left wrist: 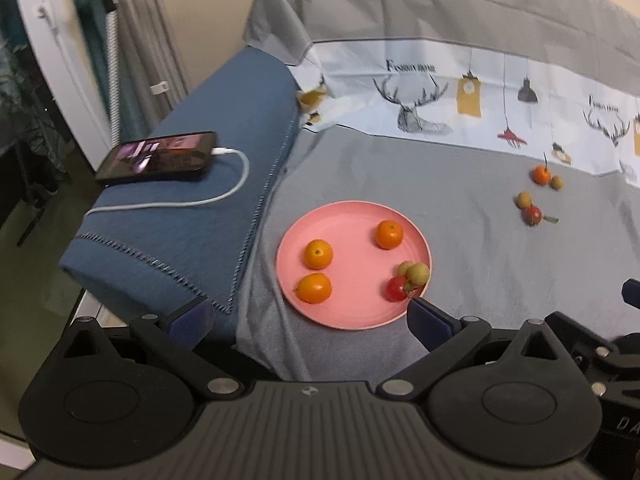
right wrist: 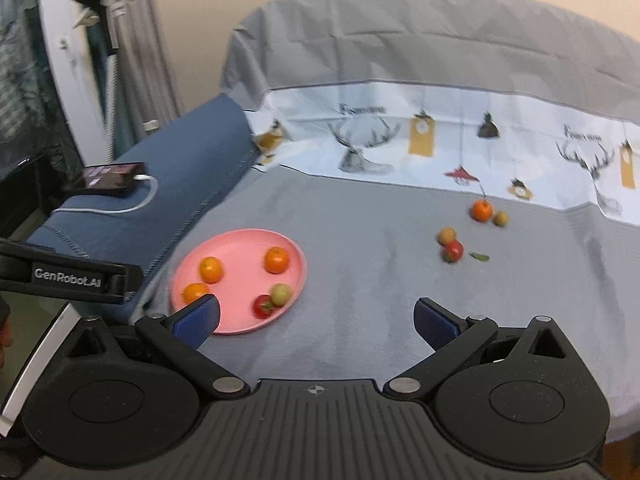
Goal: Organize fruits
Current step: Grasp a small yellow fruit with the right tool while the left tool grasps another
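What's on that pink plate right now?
On the pink plate lie three oranges, a red tomato and two small tan fruits. The tan fruits partly cover each other; nothing else shows.

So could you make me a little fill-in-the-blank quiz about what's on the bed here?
1. The plate holding fruit is ____ in colour.
2. The number of oranges on that plate is ____.
3. The phone lies on a folded ____ blanket.
4. Both the left gripper and the right gripper have their fingers ____.

Missing words: pink; three; blue; open
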